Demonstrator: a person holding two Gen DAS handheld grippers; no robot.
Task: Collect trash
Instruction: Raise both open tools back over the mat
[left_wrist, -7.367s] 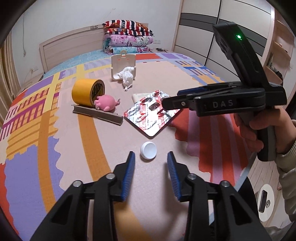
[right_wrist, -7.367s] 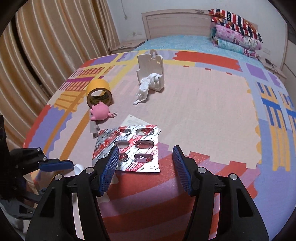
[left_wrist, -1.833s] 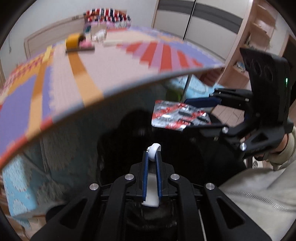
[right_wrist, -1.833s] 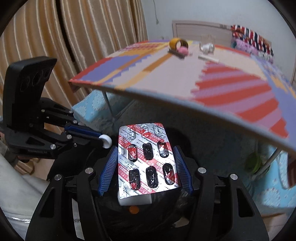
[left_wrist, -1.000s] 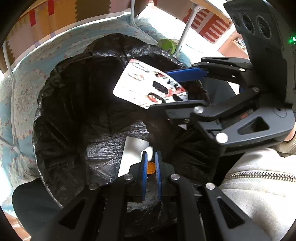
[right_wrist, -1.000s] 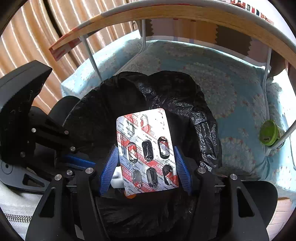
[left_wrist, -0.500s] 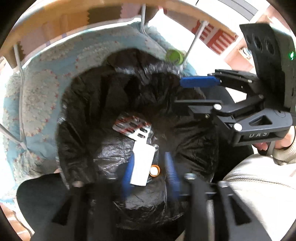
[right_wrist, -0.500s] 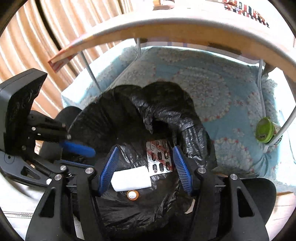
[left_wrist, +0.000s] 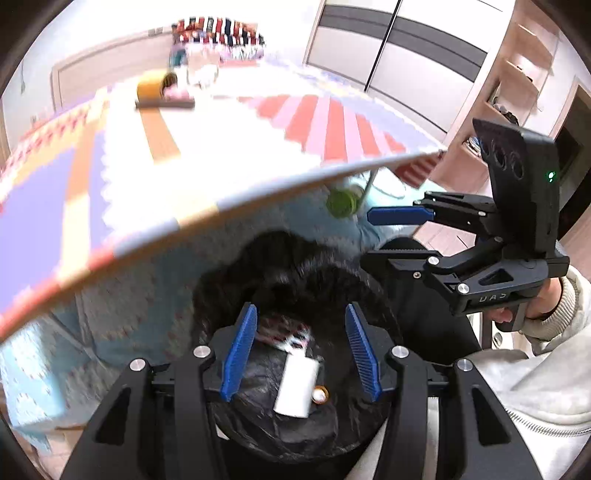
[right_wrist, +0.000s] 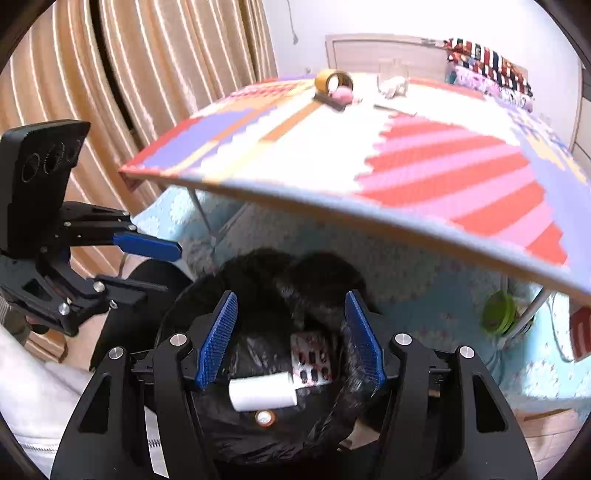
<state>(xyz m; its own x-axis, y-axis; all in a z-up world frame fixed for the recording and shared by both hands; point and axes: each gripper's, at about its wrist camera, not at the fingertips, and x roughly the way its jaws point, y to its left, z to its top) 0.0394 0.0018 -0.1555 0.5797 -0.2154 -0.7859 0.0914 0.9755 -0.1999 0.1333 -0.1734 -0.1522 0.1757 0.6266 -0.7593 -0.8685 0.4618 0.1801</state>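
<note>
Inside black bin bag (right_wrist: 354, 380), red-and-silver blister pack (right_wrist: 312, 360)

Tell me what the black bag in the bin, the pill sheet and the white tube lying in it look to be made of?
The black bag looks like thin glossy plastic film: it is crinkled, with shiny creases. The pill sheet seems to be foil-backed plastic: silvery, with rows of dark pockets and red print. The white tube is matte and smooth, probably plastic, possibly rolled paper; the pictures leave that open.
</note>
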